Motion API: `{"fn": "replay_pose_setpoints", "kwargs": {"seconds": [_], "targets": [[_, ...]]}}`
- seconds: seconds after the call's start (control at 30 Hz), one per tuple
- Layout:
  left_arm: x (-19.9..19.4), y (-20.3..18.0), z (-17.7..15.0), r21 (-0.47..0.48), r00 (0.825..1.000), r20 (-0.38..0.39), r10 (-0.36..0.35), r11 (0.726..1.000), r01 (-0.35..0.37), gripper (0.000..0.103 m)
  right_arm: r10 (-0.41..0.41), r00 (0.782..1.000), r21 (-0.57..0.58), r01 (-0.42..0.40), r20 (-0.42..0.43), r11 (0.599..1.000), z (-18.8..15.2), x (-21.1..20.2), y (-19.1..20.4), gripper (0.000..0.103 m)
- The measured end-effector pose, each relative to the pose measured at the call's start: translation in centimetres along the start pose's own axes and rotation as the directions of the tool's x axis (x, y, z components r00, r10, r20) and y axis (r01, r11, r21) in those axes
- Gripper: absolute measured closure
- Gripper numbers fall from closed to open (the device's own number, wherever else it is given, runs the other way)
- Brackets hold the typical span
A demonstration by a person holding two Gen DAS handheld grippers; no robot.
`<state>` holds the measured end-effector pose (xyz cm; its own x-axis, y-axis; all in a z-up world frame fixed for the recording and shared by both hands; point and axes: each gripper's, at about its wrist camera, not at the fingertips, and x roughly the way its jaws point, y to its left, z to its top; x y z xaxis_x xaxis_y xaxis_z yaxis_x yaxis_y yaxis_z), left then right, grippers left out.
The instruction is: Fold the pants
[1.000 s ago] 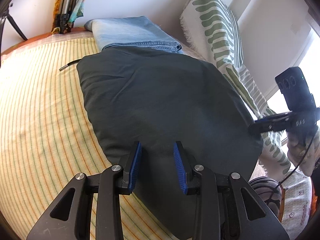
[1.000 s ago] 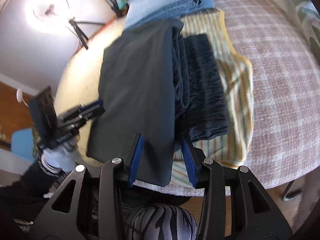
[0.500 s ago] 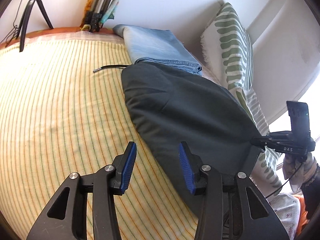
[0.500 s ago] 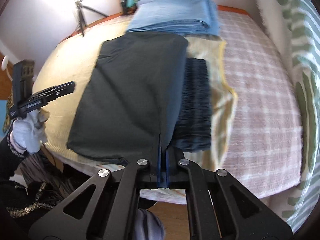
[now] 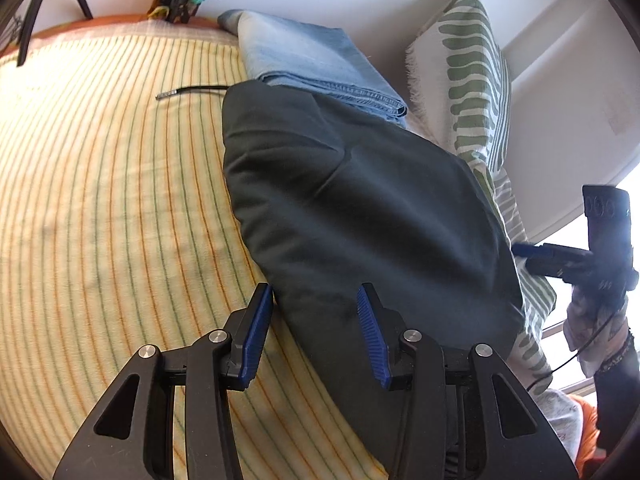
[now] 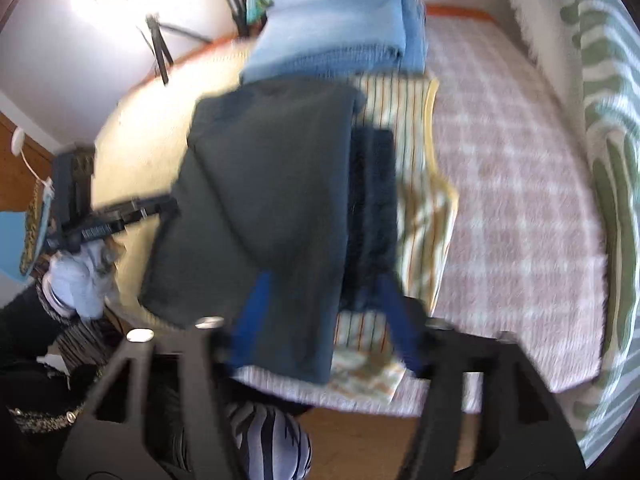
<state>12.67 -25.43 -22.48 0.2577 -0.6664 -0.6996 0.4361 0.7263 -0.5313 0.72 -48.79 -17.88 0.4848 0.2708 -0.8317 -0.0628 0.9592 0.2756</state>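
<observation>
Since half a second ago your right gripper point(image 6: 320, 316) has gone from pressed shut on the near hem to spread wide; your left gripper point(image 5: 316, 340) has slid from the striped sheet back over the cloth edge. Note: right view is motion-blurred.

Nearest, left view: blue pads spread, straddling the near left edge of the dark pants point(image 5: 360, 208) at 6 o'clock, gripping nothing. Right view: fingers apart around the near hem at 6 o'clock, empty as far as the blur allows.

Pants lie folded into a long panel on the yellow striped sheet point(image 5: 100, 200), running from 6 toward 12 o'clock. A darker ribbed garment point(image 6: 372, 208) lies just beside them at 3 o'clock in the right view.

Farther, at 12 o'clock: folded blue jeans point(image 5: 312, 60) touching the pants' far end; a black cord point(image 5: 192, 90) at 11.

Judgement: lengthwise fold laid, hem just released. Next move probably calls for pinching both near corners and carrying them toward the far end.
</observation>
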Motion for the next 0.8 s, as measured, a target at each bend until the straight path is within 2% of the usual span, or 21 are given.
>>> {"fn": "replay_pose_setpoints", "kwargs": {"seconds": [0.1,0.23,0.5,0.63,0.77,0.8], "targets": [[0.3,0.4,0.2,-0.023,1.0,-0.004,-0.012,1.0,0.012,0.061,0.058,0.998,0.04,-0.059,0.01,0.997,1.8,1.0,-1.7,0.022],[0.5,0.6,0.7,-0.036,1.0,-0.004,-0.013,0.999,0.013,0.061,0.116,0.993,0.082,-0.116,0.005,0.99,3.6,3.6,-3.5,0.022],[1.2,0.8,1.7,-0.065,0.999,-0.008,-0.033,0.997,0.032,0.061,0.208,0.978,0.072,-0.206,-0.021,0.976,5.5,8.5,-4.8,0.022],[1.4,1.1,2.1,-0.086,0.999,-0.004,-0.048,0.995,0.047,0.061,0.248,0.969,0.071,-0.248,0.012,0.966,5.6,9.4,-5.0,0.022],[1.5,1.2,2.1,-0.096,0.998,0.0,-0.059,0.994,0.058,0.063,0.235,0.971,0.023,-0.236,0.044,0.971,5.7,8.9,-3.9,0.036],[1.4,1.2,2.0,-0.091,0.998,0.001,-0.055,0.994,0.055,0.064,0.234,0.971,0.013,-0.235,0.05,0.972,5.7,8.7,-3.7,0.042]]}}
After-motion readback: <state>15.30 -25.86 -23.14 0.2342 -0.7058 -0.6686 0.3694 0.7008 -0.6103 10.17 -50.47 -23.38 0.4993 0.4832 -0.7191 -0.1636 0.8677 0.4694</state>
